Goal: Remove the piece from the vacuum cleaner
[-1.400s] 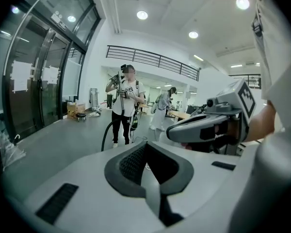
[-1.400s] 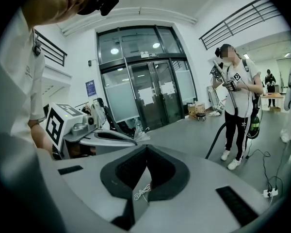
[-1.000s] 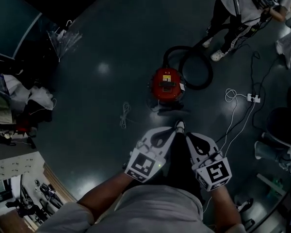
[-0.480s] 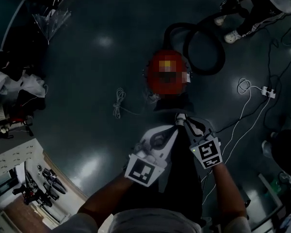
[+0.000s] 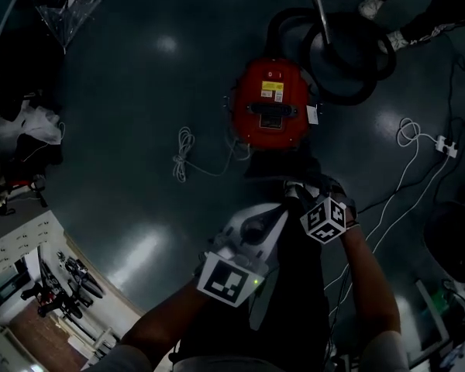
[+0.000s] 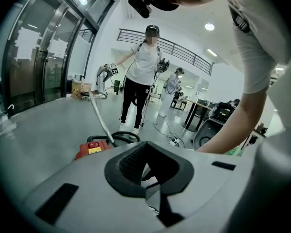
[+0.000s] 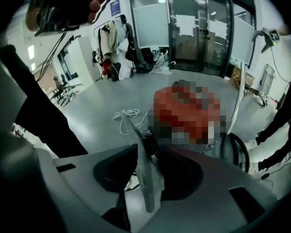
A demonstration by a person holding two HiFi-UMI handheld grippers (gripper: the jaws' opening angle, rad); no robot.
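The red vacuum cleaner [image 5: 270, 115] sits on the floor [image 5: 139, 91] just ahead of both my grippers. Its black hose [image 5: 356, 91] is coiled behind it, and a white cord [image 5: 183, 152] lies loose to its left. My right gripper [image 5: 294, 188] points at it, jaws opening, nothing between them. My left gripper [image 5: 281, 208], just beside, has its jaws drawn together and empty.

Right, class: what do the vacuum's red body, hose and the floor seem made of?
Red body: probably moulded plastic, smooth and slightly glossy.
Hose: black, likely flexible plastic or rubber, since it coils.
Floor: hard and polished, showing bright reflections; exact material unclear.
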